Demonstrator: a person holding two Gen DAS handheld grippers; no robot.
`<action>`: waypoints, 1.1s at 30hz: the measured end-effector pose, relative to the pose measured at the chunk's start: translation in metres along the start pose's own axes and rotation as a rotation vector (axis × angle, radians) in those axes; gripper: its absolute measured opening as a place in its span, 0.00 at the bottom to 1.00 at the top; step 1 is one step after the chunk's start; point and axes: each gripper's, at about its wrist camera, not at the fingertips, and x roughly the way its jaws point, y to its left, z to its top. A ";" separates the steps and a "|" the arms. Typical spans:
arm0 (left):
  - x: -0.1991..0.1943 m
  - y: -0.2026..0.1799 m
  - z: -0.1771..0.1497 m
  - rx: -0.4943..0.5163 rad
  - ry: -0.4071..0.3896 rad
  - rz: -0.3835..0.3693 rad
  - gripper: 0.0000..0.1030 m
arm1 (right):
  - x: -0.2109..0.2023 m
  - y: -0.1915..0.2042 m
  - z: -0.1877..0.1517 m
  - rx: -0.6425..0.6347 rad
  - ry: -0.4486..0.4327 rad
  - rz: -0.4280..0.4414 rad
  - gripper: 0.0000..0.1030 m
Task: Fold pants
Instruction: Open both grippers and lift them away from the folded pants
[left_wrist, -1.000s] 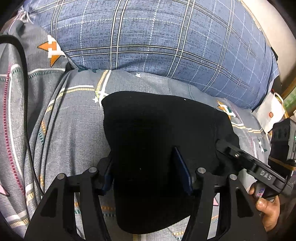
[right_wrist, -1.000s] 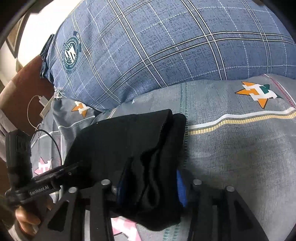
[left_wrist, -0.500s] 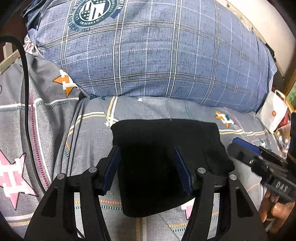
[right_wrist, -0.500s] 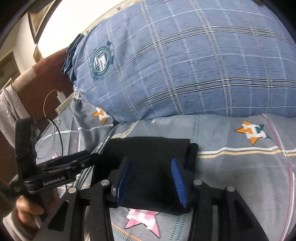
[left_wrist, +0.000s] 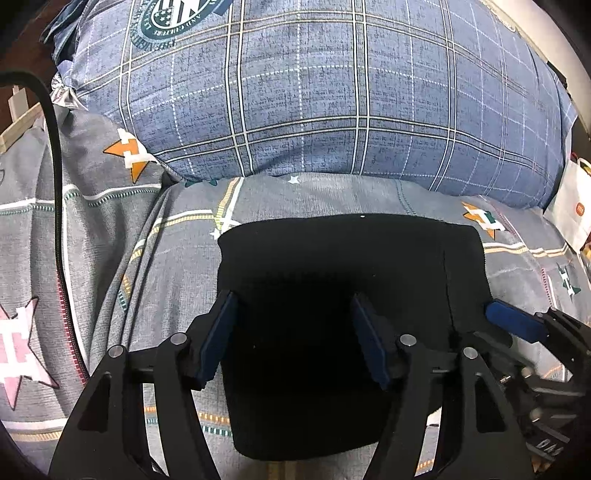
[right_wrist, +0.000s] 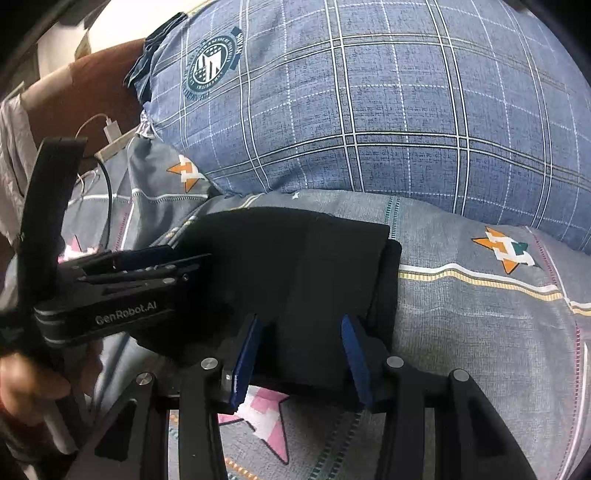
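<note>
Both claws hover part-open and empty over the near edge of the folded black pants (left_wrist: 332, 295), left claw (left_wrist: 295, 343) widening, right claw (right_wrist: 299, 354) at their right end.

Black pants (right_wrist: 295, 280) folded into a flat block on grey patterned bedding (right_wrist: 480, 332), just ahead of the right gripper (right_wrist: 301, 347). Blue pads (right_wrist: 354, 354) parted, clear of the cloth. Left gripper (right_wrist: 122, 284) off to the left, held by a hand (right_wrist: 26, 387). Blue plaid pillow (right_wrist: 369, 110) well beyond.
</note>
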 end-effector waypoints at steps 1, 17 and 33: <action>-0.003 0.000 0.000 0.000 -0.007 0.005 0.62 | -0.004 0.000 0.002 0.016 -0.011 0.009 0.43; -0.075 0.009 -0.024 -0.014 -0.169 0.109 0.62 | -0.039 0.028 0.004 0.057 -0.104 -0.033 0.50; -0.112 0.002 -0.052 0.030 -0.204 0.179 0.62 | -0.068 0.036 -0.017 0.065 -0.110 -0.024 0.52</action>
